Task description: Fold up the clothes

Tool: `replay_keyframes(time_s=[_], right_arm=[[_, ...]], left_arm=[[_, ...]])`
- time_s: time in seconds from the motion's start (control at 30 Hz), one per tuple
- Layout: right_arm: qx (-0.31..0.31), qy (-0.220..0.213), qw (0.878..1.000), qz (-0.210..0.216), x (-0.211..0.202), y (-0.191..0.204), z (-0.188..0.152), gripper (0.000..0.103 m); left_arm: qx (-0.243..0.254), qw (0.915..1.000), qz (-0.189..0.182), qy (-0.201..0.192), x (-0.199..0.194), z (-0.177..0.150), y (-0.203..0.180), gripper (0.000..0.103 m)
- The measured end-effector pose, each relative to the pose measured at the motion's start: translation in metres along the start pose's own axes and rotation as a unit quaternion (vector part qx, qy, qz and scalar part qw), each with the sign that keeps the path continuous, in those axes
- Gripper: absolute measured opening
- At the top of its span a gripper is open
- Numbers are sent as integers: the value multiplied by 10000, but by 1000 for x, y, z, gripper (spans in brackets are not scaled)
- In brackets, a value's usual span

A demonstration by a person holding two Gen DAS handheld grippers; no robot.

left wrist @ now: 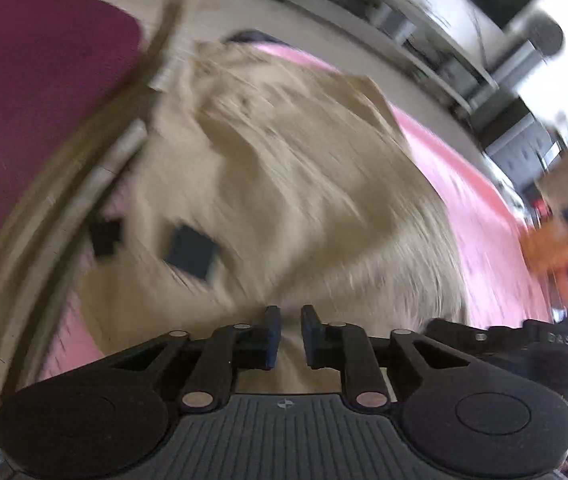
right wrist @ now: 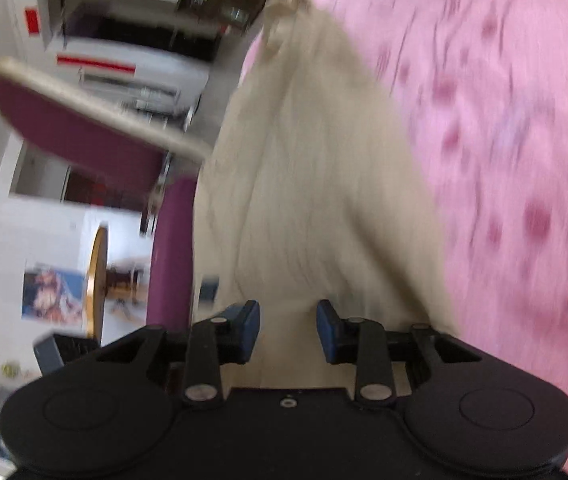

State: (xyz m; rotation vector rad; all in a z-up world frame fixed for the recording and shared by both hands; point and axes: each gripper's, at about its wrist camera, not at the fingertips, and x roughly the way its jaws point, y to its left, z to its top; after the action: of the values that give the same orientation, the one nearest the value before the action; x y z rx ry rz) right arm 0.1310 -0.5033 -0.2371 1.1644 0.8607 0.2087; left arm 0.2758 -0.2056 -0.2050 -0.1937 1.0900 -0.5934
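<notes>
Over pink spotted cloth (right wrist: 504, 140), crumpled beige garment (left wrist: 284, 184) lies beneath both slightly parted, empty grippers (left wrist: 290, 336) (right wrist: 288, 330).

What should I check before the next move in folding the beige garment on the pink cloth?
1. Beige garment lies on the pink cloth: ok.
2. Garment is flat and smooth: not ok, it is wrinkled and bunched.
3. Left claw has fabric between its fingers: cannot tell; the gap is narrow and the garment shows behind it.
4. Right claw is free to grasp: ok, its fingers stand apart over the garment.
5. Garment edge is away from the purple chair: not ok, the edge hangs close beside it.
6. Pictures are sharp enough to aim: not ok, both are blurred.
</notes>
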Motion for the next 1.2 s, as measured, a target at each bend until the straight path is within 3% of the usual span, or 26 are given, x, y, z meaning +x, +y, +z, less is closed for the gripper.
replay_keyframes(time_s=[0.1,0.17,0.27,0.37,0.4,0.43,0.57,0.67,0.8,0.9,1.03,1.2], right_arm=[[192,-474,9987,73,1,-7,22,30],[212,-909,9955,132,-1,-13,29,26],[162,-1462,9891,48,-1,-21,30,7],[232,-2217,9738,-443,-19,-21,18,10],[287,-2338,9697,-656,-24,-20,15,15],[327,-2452,9651,-856,-30,-19,12,28],[33,-2443,9626,-1173,-74,-3,-9,29],[-265,-2182,9669,-1296,-94,10,-33,33],[-262,-1893,9750,-1131,-111,11,-72,36],[-125,-1649,9820,-915,-99,11,-82,42],[-213,-1276,9881,-830,-75,13,-90,42],[-288,-572,9977,-205,-41,15,-93,42]], left_arm=[[77,9992,154,-364,4,12,2,12],[285,9943,664,-782,2,17,-2,12],[473,9749,1766,-1271,-1,23,-2,11],[178,9606,2391,-1403,-12,26,8,11],[93,9609,2378,-1417,-18,26,10,12],[26,9624,2329,-1397,-24,25,9,12],[148,9716,1911,-1388,-62,3,-14,28],[483,9765,1579,-1389,-82,-20,-36,30],[630,9828,1279,-1174,-89,-57,-50,32],[415,9870,1208,-970,-81,-75,-44,34],[210,9914,1007,-813,-65,-74,-36,30],[-255,9922,1119,-479,-44,-71,-15,28]])
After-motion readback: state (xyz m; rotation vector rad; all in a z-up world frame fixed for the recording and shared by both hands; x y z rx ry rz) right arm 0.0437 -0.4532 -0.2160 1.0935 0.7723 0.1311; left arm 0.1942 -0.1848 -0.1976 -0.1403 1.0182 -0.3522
